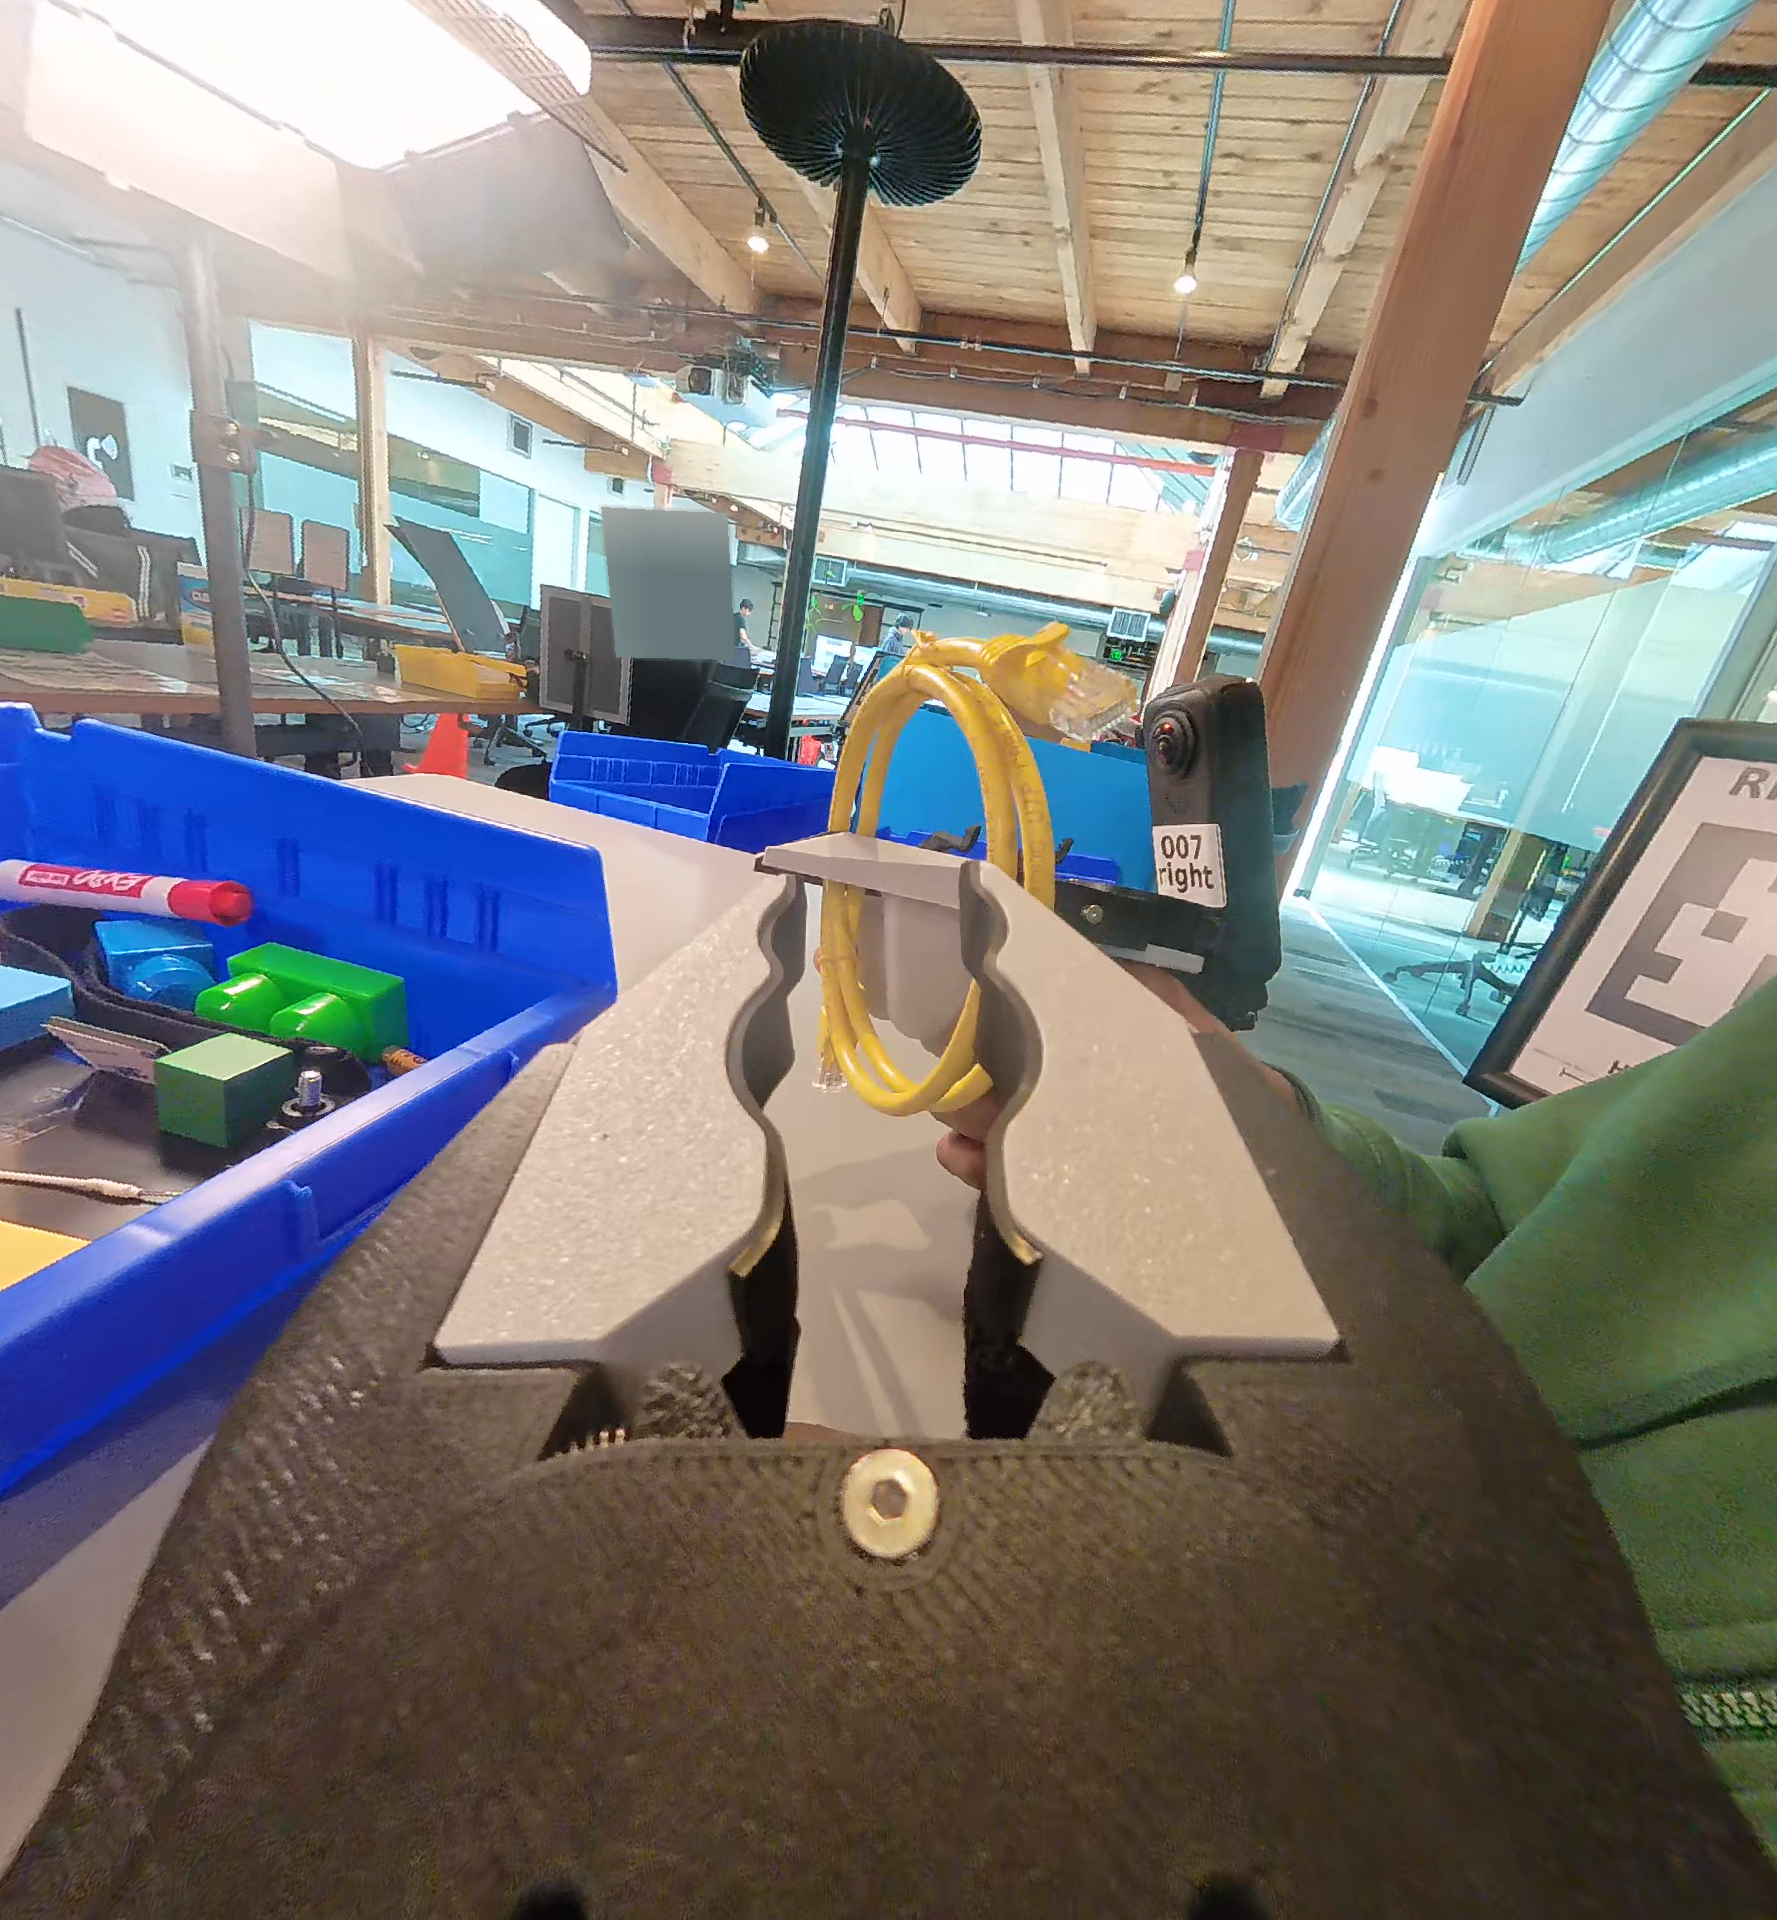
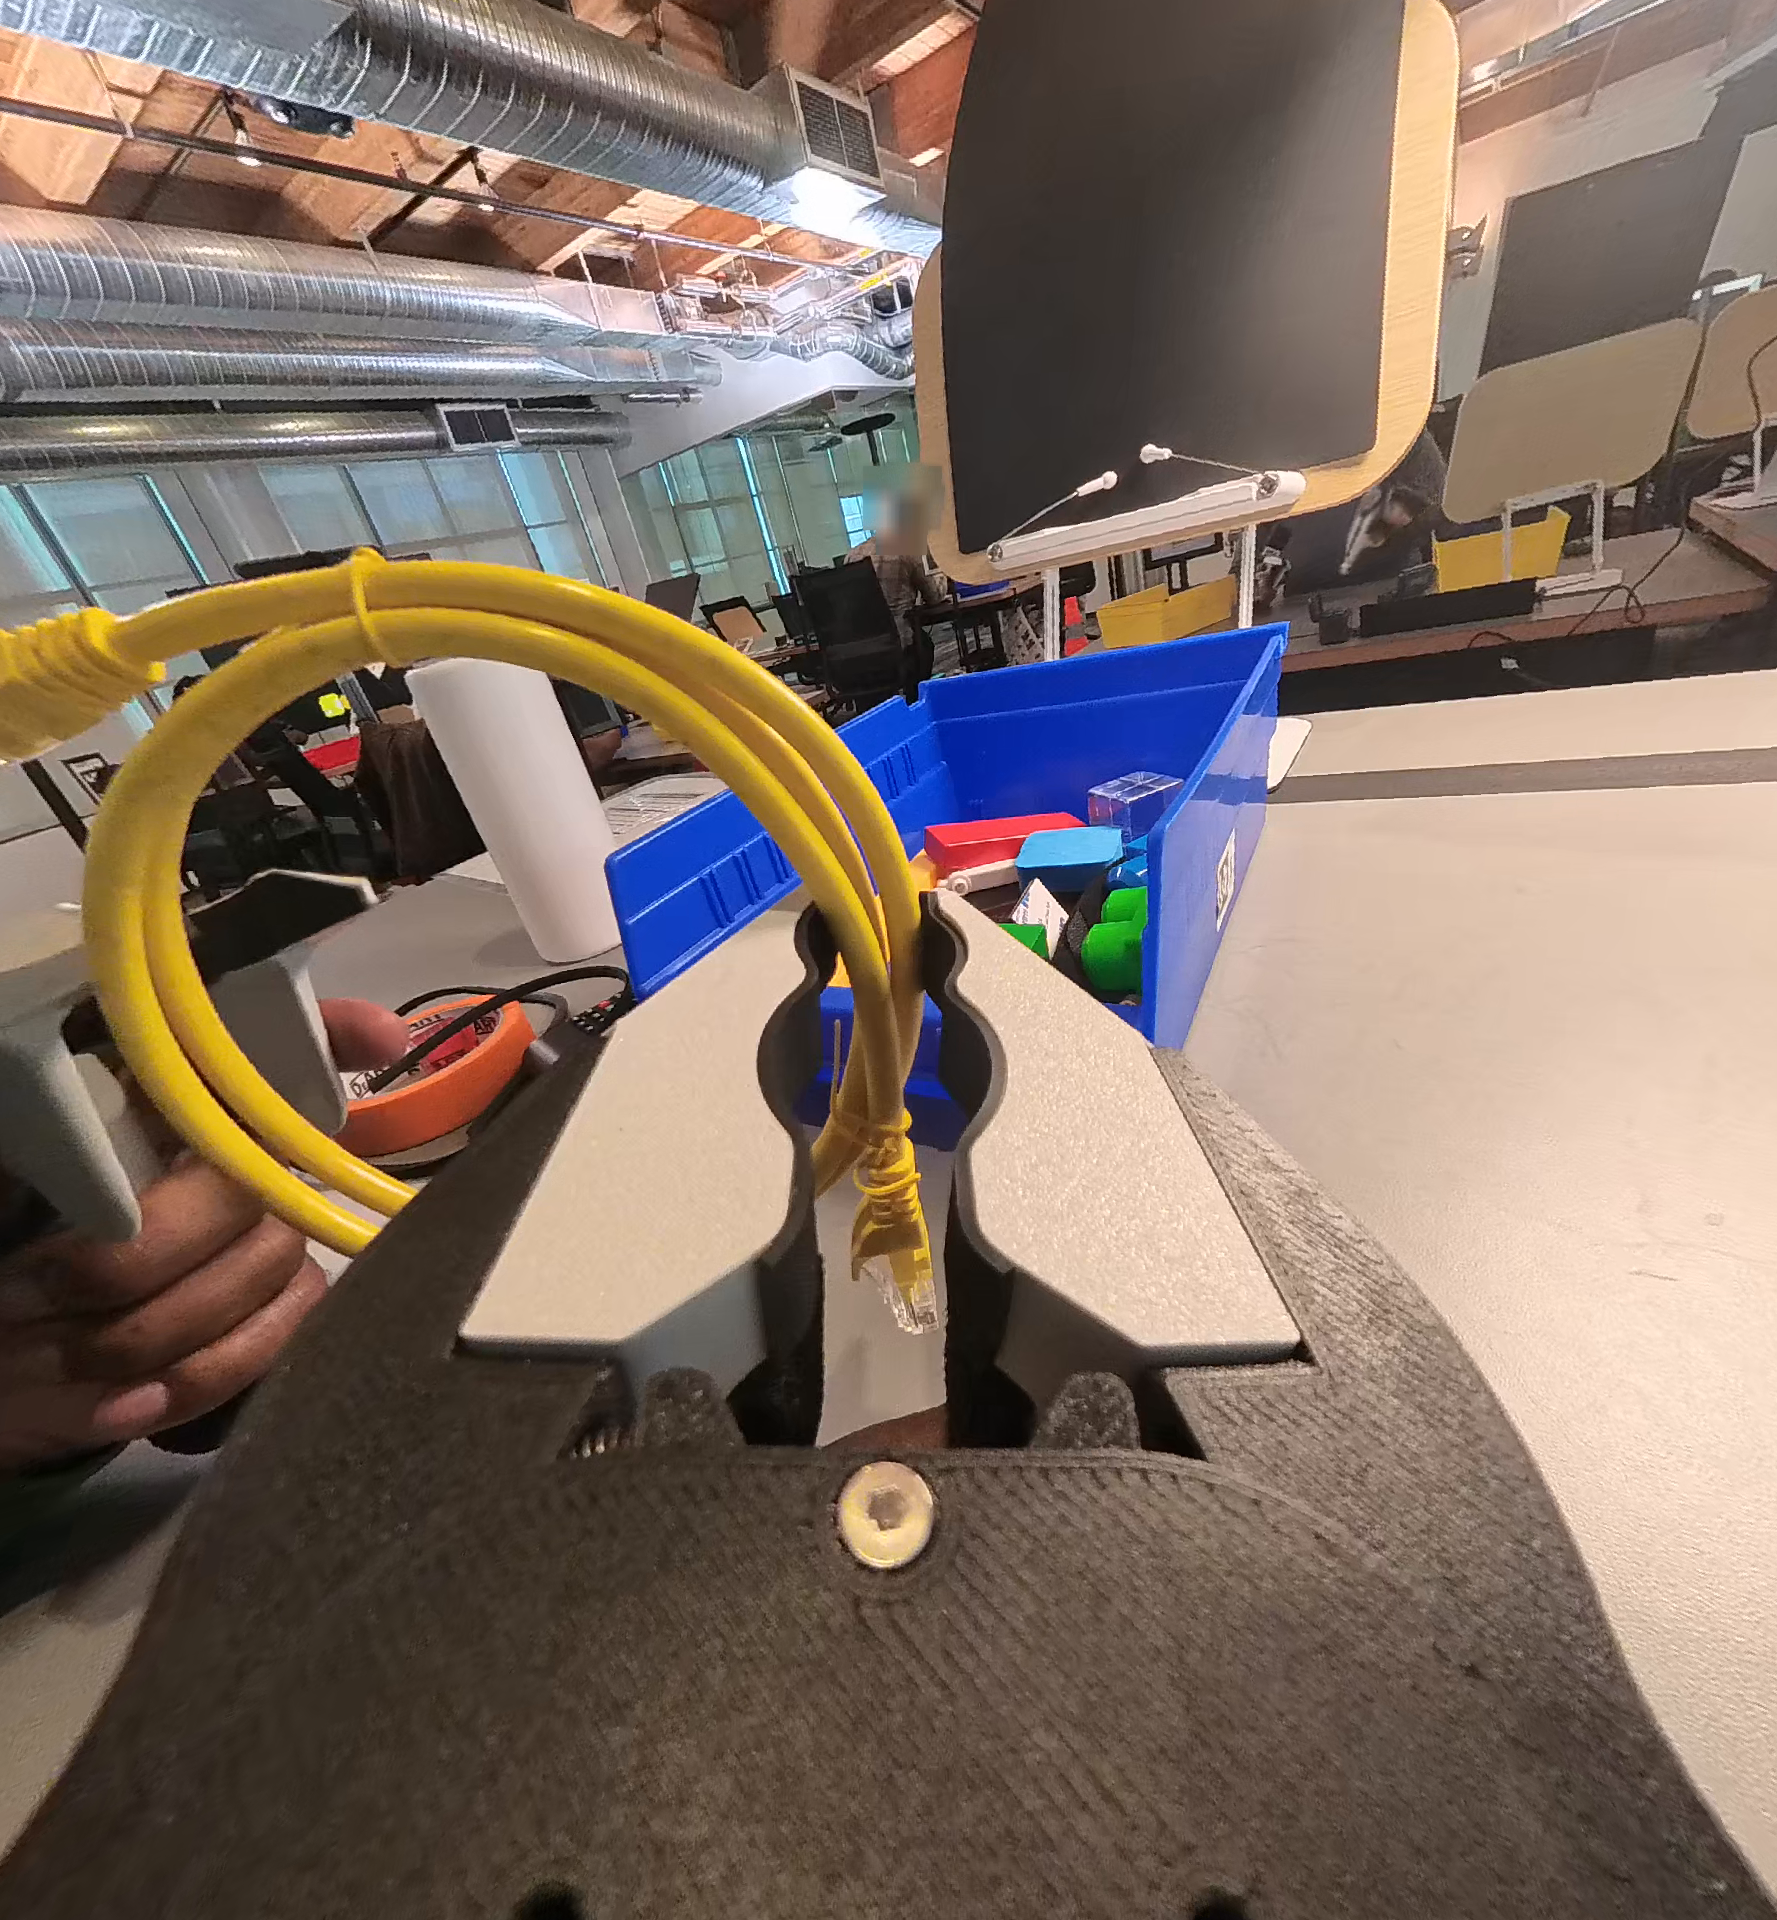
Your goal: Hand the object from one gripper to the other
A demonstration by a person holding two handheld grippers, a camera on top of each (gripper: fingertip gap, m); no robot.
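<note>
A coiled yellow network cable (image 1: pixel 1009 790) hangs in the air over the grey table. My right gripper (image 2: pixel 868 914) is shut on the cable (image 2: pixel 551 644), pinching its strands at the fingertips, with one plug hanging between the fingers. In the left wrist view the right gripper's grey finger (image 1: pixel 863 862) shows side on, behind the loop. My left gripper (image 1: pixel 873 904) is open, with the lower part of the loop between its fingertips. The right wrist view shows the left gripper's fingers (image 2: pixel 281 1018) on either side of the loop, apart from it.
A blue bin (image 1: pixel 344 883) of toys, blocks and a red-capped marker sits at left; it also shows in the right wrist view (image 2: pixel 1071 727). An orange tape roll (image 2: pixel 448 1081) and a white paper roll (image 2: pixel 510 790) stand on the table. A framed marker sign (image 1: pixel 1694 914) and a green sleeve (image 1: pixel 1642 1247) are at right. The gap from one gripper's tips to the other's is roughly 11 cm.
</note>
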